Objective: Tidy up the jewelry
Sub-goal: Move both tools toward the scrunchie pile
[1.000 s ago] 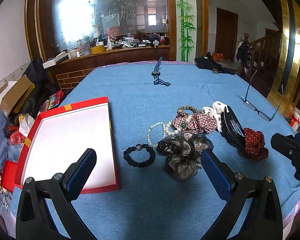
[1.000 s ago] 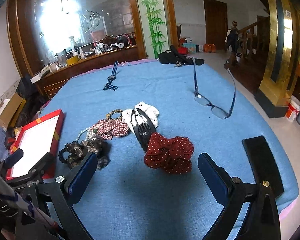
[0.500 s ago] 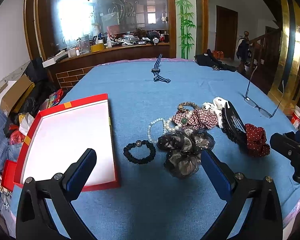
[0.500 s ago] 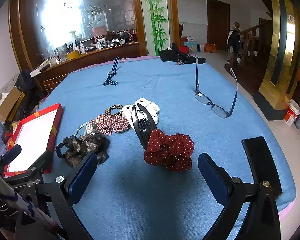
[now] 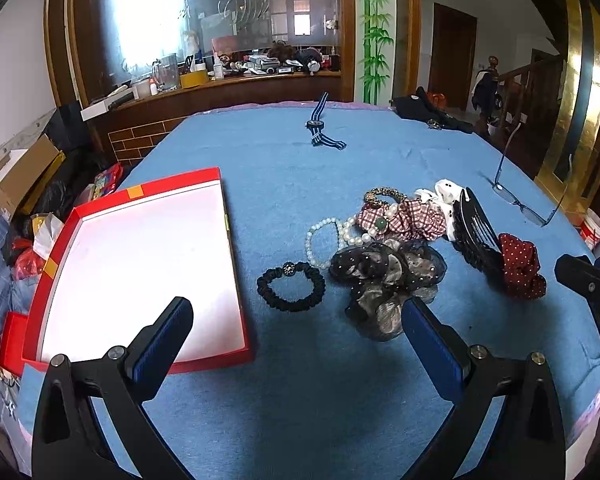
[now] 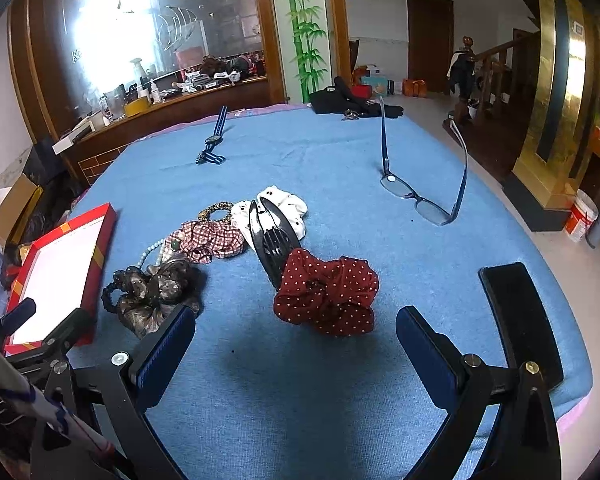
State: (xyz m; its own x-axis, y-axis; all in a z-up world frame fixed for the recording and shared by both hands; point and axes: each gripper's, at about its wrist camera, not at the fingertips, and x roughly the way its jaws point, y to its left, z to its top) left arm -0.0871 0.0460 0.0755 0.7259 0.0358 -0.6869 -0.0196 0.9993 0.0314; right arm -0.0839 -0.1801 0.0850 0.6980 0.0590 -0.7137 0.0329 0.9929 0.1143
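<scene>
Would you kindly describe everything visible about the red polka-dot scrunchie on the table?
The red polka-dot scrunchie is a ruffled ring of dark red fabric with small white dots, bunched and crumpled. It lies on the blue tablecloth, its far edge against the black hair comb. It sits ahead of the open right gripper, which is not touching it.

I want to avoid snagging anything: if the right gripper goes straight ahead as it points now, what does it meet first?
Probably the red polka-dot scrunchie: it lies just ahead of the open right gripper, between its fingers' lines. Depth is hard to judge.
</scene>
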